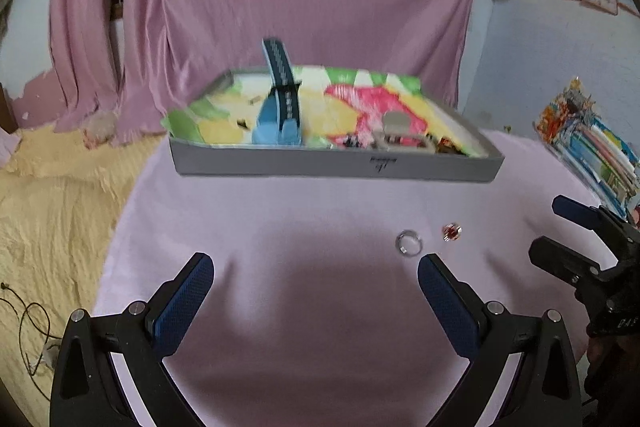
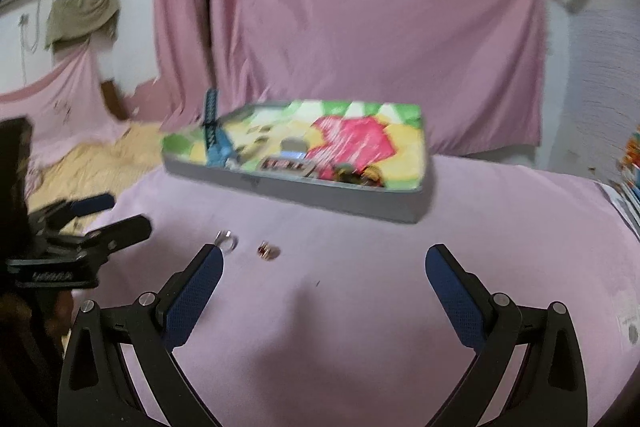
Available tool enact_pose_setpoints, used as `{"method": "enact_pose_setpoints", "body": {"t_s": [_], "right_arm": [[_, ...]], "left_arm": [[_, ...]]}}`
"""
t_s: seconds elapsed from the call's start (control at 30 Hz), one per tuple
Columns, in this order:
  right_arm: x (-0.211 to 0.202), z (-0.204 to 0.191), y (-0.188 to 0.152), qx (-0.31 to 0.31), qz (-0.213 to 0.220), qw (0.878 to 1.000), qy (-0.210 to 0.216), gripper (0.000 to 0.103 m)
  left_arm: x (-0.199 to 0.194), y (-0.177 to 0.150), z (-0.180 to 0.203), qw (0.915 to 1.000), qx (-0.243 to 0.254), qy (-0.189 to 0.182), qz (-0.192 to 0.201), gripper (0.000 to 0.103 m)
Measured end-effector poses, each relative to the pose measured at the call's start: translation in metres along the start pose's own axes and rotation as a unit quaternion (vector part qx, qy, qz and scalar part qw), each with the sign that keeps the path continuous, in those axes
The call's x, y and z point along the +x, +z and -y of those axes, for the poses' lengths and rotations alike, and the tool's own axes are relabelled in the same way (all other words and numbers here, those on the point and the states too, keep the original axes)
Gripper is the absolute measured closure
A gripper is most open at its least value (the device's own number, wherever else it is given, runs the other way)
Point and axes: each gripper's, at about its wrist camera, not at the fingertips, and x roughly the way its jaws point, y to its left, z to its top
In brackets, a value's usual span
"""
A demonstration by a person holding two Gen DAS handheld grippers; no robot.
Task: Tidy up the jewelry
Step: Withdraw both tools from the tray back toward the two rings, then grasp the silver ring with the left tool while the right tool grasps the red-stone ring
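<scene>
The left gripper (image 1: 316, 279) hangs wide apart over the pink cloth (image 1: 280, 219), nothing between its fingers. Nearer than the grey tray (image 1: 336, 167) (lined in bright colours) lie a silver ring (image 1: 409, 245) and, just right, a red-stoned ring (image 1: 451, 231).

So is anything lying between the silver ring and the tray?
No. In the left wrist view only bare pink cloth separates the silver ring from the tray.

The pink surface (image 1: 304, 227) lies bare between the grey tray (image 1: 336, 165) and both grippers. Only a silver ring (image 1: 409, 245) and a small red ring (image 1: 451, 231) lie there, near each other. The tray closes the far side.
</scene>
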Motion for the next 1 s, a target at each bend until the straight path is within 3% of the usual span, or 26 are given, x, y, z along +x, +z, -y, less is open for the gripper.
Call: {"method": "enact_pose_setpoints", "body": {"t_s": [0.17,0.3,0.37,0.47,0.63,0.8,1.0], "right_arm": [[0.017,0.0,-0.001,0.0,-0.045,0.999,0.015,0.005],[0.029,0.001,-0.006,0.006,-0.076,0.997,0.022,0.032],[0.036,0.003,-0.008,0.011,-0.092,0.995,0.027,0.036],[0.041,0.005,-0.009,0.021,-0.105,0.993,0.047,0.043],[0.048,0.003,-0.008,0.006,-0.12,0.992,0.048,0.065],[0.053,0.002,-0.003,-0.011,-0.13,0.99,0.054,0.073],[0.057,0.004,0.0,-0.016,-0.134,0.989,0.066,0.078]], "left_arm": [[0.007,0.002,0.002,0.9996,0.014,-0.005,-0.022,0.0],[0.011,0.004,0.009,0.9989,0.031,-0.021,-0.029,0.006],[0.016,0.005,0.011,0.998,0.041,-0.028,-0.038,0.016],[0.021,0.006,0.014,0.997,0.046,-0.038,-0.049,0.021],[0.028,0.008,0.025,0.9947,0.061,-0.056,-0.061,0.032],[0.033,0.011,0.036,0.9931,0.079,-0.058,-0.065,0.037],[0.037,0.016,0.044,0.9912,0.084,-0.073,-0.072,0.054]]}}
